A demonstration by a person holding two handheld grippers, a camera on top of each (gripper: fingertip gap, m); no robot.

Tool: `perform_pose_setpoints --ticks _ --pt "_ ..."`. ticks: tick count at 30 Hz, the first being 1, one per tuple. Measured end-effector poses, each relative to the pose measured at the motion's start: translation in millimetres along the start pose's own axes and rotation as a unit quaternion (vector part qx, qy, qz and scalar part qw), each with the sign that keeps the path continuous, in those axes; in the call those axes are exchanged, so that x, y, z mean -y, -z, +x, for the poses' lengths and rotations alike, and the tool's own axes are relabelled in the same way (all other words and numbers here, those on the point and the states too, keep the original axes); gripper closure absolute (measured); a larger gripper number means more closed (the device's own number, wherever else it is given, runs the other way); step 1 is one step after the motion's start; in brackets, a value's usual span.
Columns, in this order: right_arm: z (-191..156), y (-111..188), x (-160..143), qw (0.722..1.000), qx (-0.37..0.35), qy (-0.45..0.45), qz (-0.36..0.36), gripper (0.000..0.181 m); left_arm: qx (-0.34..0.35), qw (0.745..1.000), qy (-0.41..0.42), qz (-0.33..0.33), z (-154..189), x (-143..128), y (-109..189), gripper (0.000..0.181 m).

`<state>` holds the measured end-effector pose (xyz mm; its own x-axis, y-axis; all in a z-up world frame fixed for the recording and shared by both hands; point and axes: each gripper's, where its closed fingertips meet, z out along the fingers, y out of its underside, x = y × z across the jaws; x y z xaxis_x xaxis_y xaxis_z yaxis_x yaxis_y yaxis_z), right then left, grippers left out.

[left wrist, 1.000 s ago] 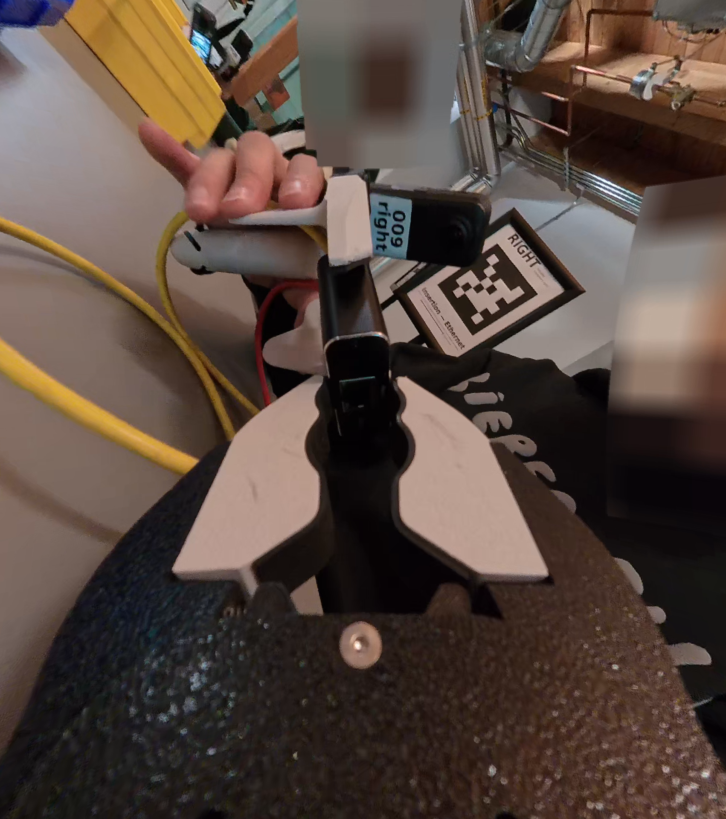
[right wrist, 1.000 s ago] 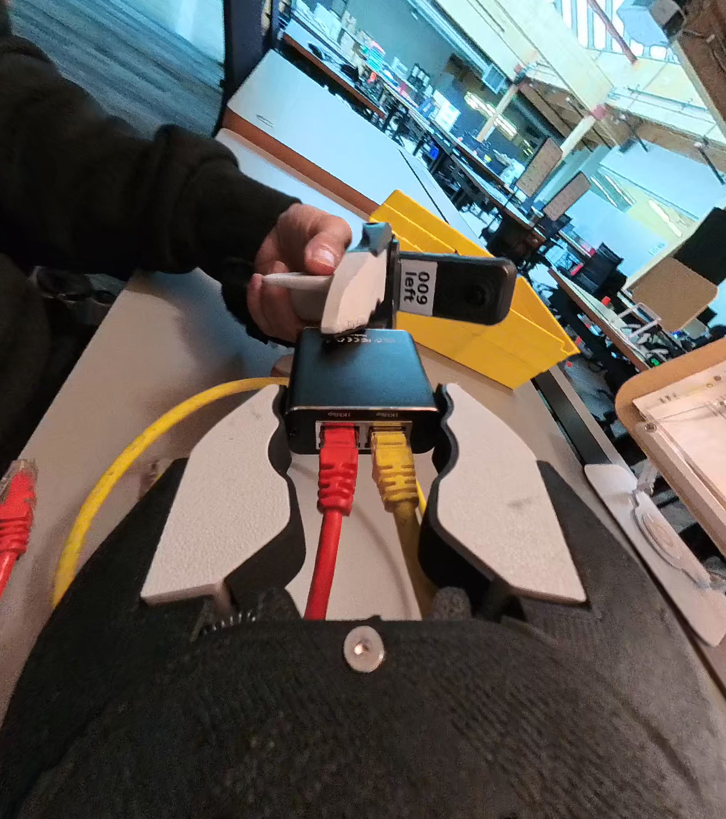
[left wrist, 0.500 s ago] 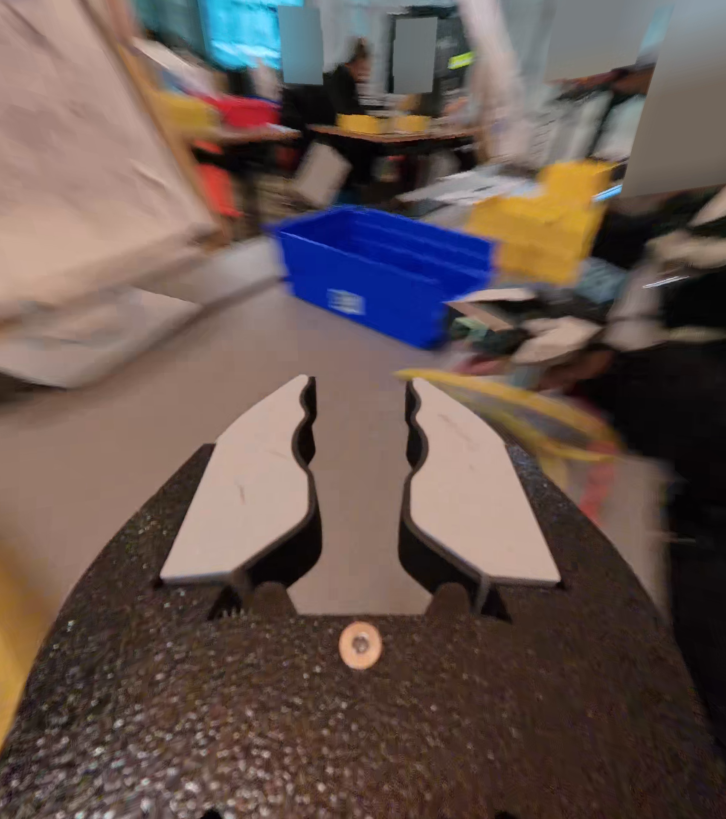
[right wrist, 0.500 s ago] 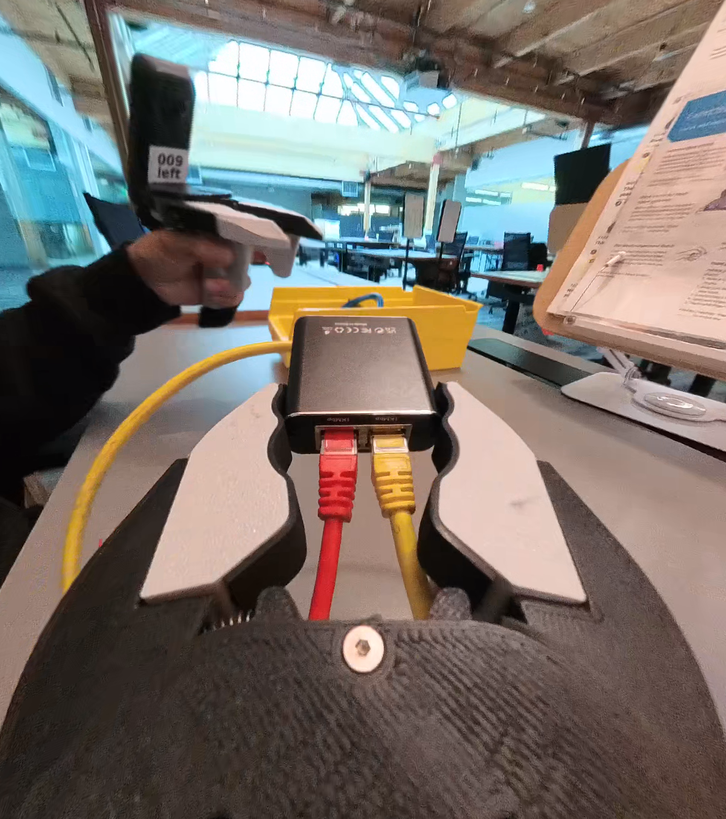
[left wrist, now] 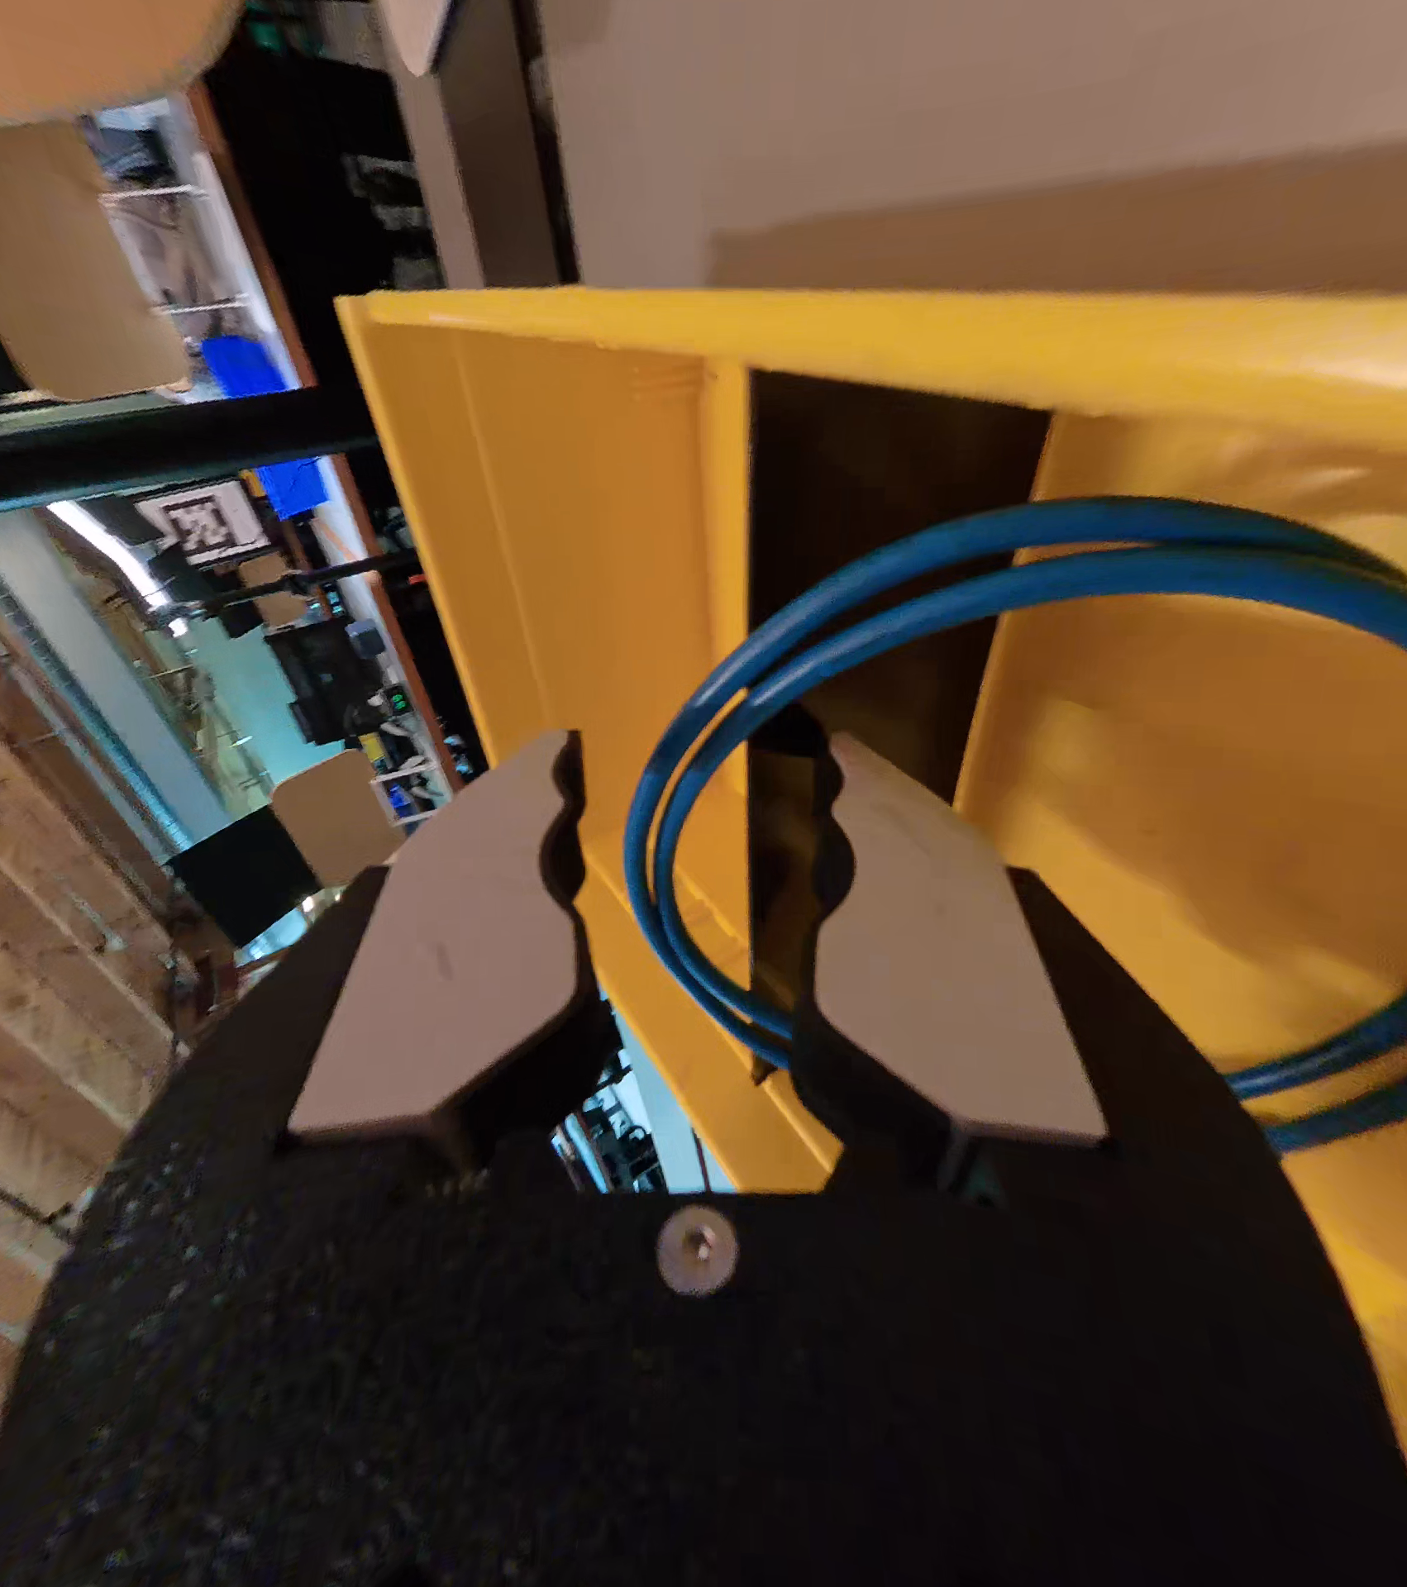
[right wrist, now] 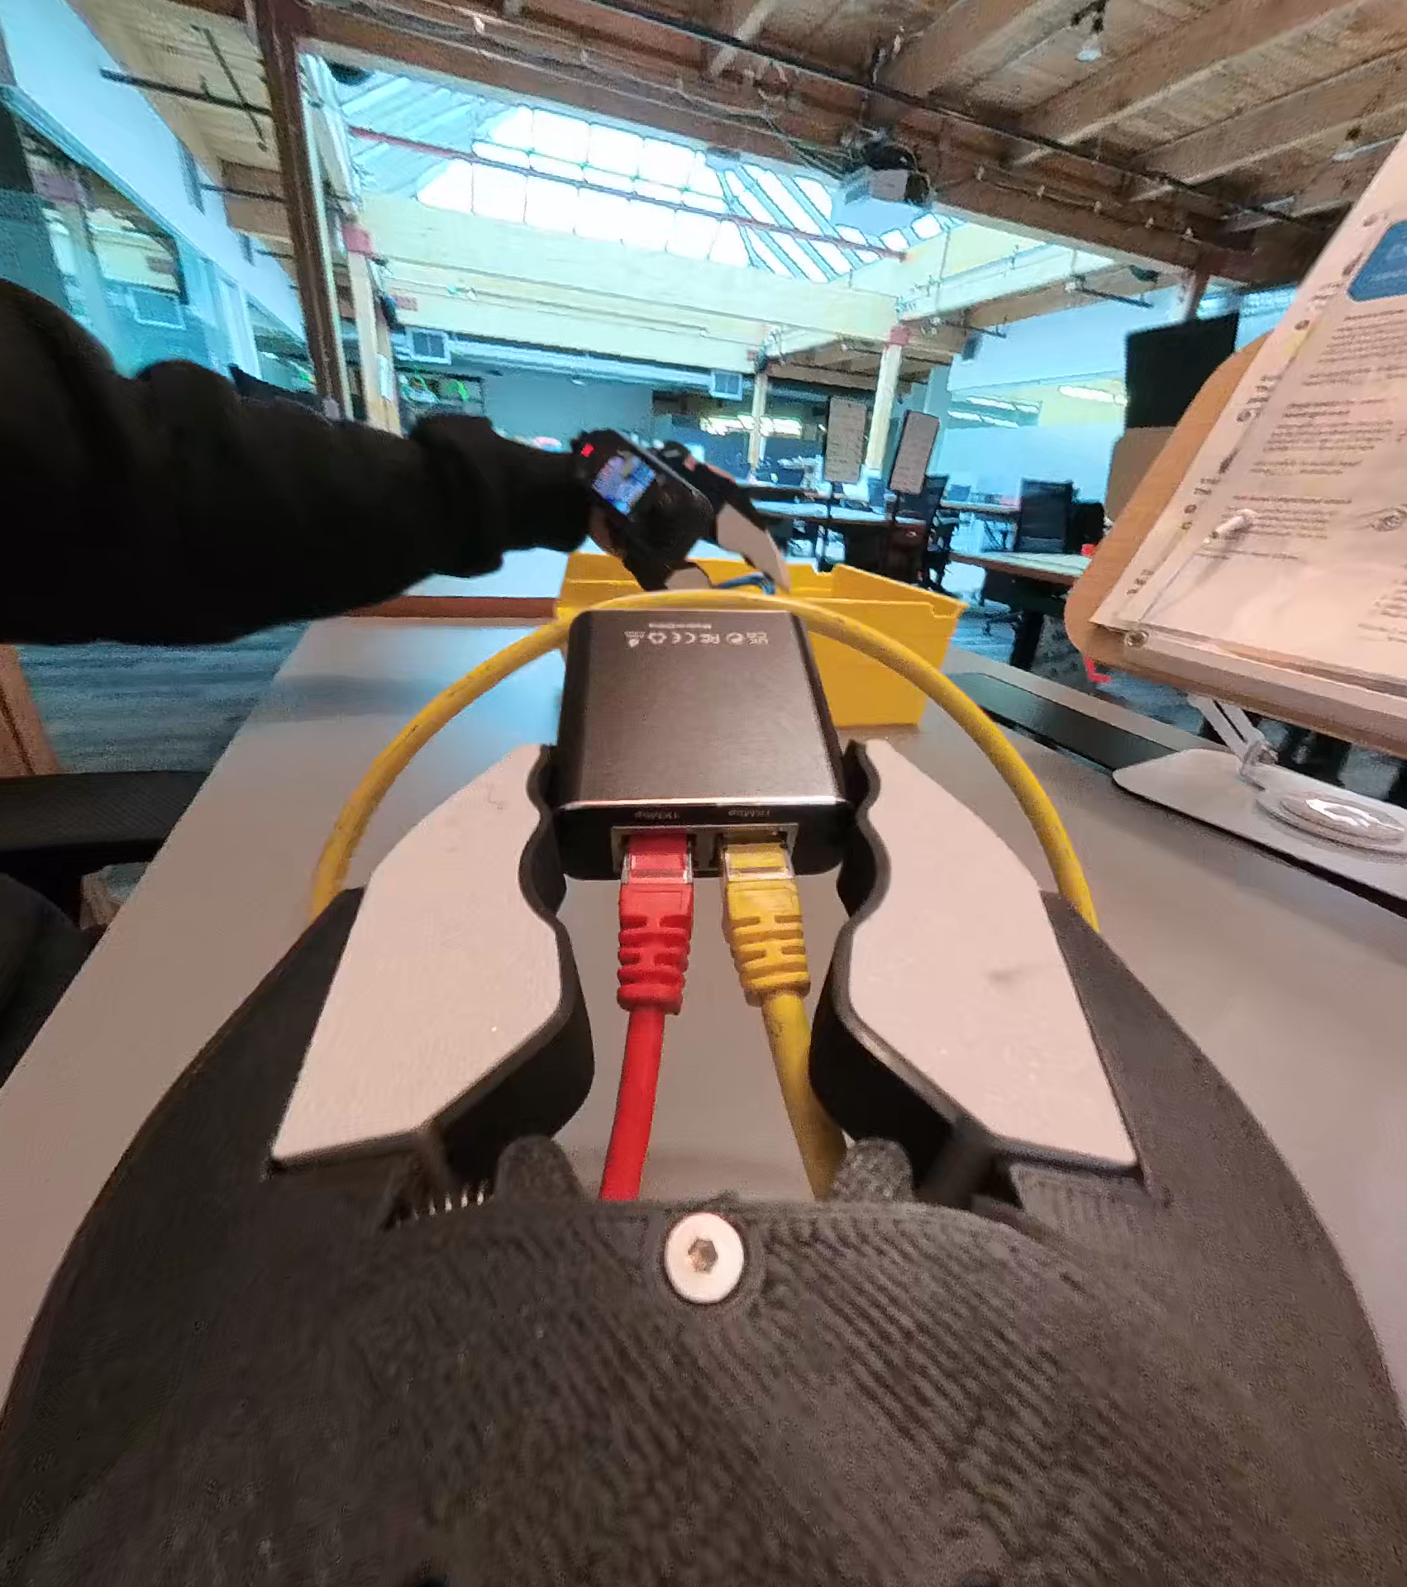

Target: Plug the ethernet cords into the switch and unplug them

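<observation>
My right gripper [right wrist: 696, 764] is shut on the black switch [right wrist: 696, 704] and holds it above the grey table [right wrist: 1250, 1073]. A red cord [right wrist: 653, 927] and a yellow cord [right wrist: 764, 927] are plugged into its two near ports; the yellow one loops behind the switch. My left gripper [left wrist: 700, 756] is open over the yellow bin [left wrist: 1198, 816], its fingers either side of a coiled blue cord [left wrist: 898, 584] that lies in the bin. The left gripper also shows in the right wrist view [right wrist: 756, 558], reaching into the yellow bin [right wrist: 880, 653].
A document stand with printed pages [right wrist: 1327, 481] stands at the right on the table. A black-sleeved arm [right wrist: 210, 507] reaches across from the left. A dark divider slot [left wrist: 889, 558] sits in the bin behind the blue coil.
My left gripper let go of the switch's far end, swung away and now reaches into the yellow bin, open wider around the blue cord. My right gripper keeps hold of the switch.
</observation>
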<state>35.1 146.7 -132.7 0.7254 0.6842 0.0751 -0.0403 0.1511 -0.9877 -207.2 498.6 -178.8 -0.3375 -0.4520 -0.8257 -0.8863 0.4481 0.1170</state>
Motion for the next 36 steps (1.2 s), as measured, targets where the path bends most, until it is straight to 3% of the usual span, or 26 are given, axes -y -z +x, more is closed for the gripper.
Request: perform_pose_setpoints --ticks 3,9,13,15,18,22,26,32,36 --pt "-8 5 8 0.999 0.028 0.004 0.029 0.118 -0.013 1.000 0.001 0.003 3 3 3 0.164" --pt "-11 10 19 0.997 0.047 -0.009 0.061 0.118 -0.013 0.999 0.000 -0.031 -23 -20 45 0.172" --pt "-9 8 24 0.999 0.026 0.027 0.039 0.119 0.020 0.990 0.140 -0.020 -68 -30 93 0.176" --pt "-3 11 30 0.998 -0.004 0.057 0.024 0.118 0.049 0.973 0.226 0.019 -96 -25 125 0.176" --pt "10 20 42 0.990 -0.066 0.124 -0.016 0.119 0.077 0.927 0.347 0.116 -128 -1 172 0.176" --pt "22 34 57 0.975 -0.129 0.174 -0.049 0.118 0.032 0.872 0.431 0.229 -130 51 206 0.176" --pt "26 42 53 0.971 -0.144 0.181 -0.057 0.119 -0.006 0.848 0.458 0.268 -106 105 203 0.176" --pt "34 50 35 0.971 -0.147 0.176 -0.071 0.119 -0.108 0.865 0.463 0.162 -29 165 148 0.176" --pt "37 55 33 0.974 -0.144 0.162 -0.062 0.119 -0.168 0.844 0.485 0.152 8 195 124 0.176"
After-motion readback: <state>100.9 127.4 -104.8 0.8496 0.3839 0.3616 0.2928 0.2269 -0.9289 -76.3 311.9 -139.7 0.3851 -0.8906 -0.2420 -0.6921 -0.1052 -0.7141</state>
